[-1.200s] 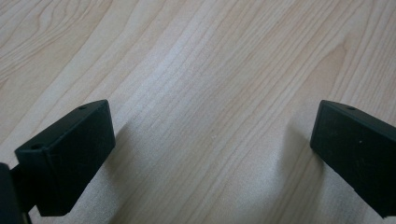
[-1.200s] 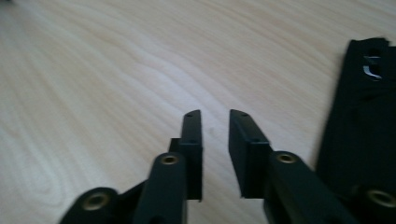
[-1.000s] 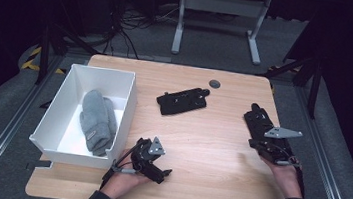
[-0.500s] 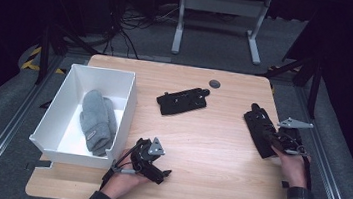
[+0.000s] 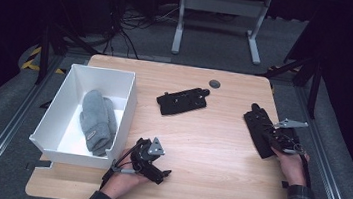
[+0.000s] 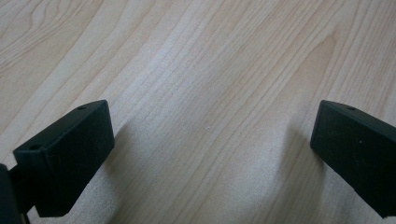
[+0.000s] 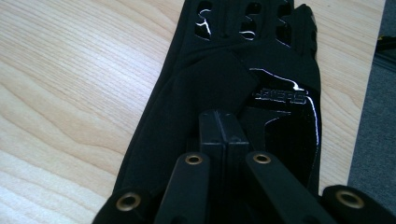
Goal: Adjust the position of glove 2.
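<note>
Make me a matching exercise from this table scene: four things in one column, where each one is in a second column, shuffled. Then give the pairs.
Things:
1. grey glove
2. black glove under the right claw
3. second black glove
4. left claw

Places:
A. middle of the table, towards the far edge
B. inside the white bin
C. near edge, just right of the bin
D. right side of the table

Pairs: 1-B, 2-D, 3-A, 4-C
</note>
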### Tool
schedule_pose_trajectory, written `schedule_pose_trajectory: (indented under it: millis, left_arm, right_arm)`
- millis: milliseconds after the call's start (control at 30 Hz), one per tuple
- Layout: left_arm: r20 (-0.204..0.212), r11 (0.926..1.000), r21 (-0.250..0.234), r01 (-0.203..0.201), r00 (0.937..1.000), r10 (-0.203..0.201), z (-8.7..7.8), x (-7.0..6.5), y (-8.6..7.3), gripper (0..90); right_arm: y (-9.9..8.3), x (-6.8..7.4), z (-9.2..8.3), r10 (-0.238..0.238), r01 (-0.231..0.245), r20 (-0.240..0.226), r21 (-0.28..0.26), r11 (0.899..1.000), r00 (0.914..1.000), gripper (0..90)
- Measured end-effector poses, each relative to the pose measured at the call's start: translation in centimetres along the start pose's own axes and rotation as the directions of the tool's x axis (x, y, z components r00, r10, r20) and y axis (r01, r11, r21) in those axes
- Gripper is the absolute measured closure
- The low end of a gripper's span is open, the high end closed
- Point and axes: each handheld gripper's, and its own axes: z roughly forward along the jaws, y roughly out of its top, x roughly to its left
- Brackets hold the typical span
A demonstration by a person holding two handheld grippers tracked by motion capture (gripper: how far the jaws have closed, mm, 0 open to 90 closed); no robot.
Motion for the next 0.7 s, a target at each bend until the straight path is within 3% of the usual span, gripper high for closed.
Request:
schedule_pose_trajectory:
  millis: [533,700]
  left_arm:
    - [0.001,1.0,-0.002,0.001,1.0,-0.001,0.0,0.0,0.0,0.1]
    - [0.0,1.0,-0.002,0.001,1.0,-0.001,0.0,0.0,0.0,0.1]
  right_arm:
    - [-0.2,3.2,-0.5,-0.06,0.061,-0.103,0.003,0.998,0.9929,90.0]
    - [-0.2,4.7,-0.7,-0.097,0.099,-0.161,0.002,0.995,0.9822,90.0]
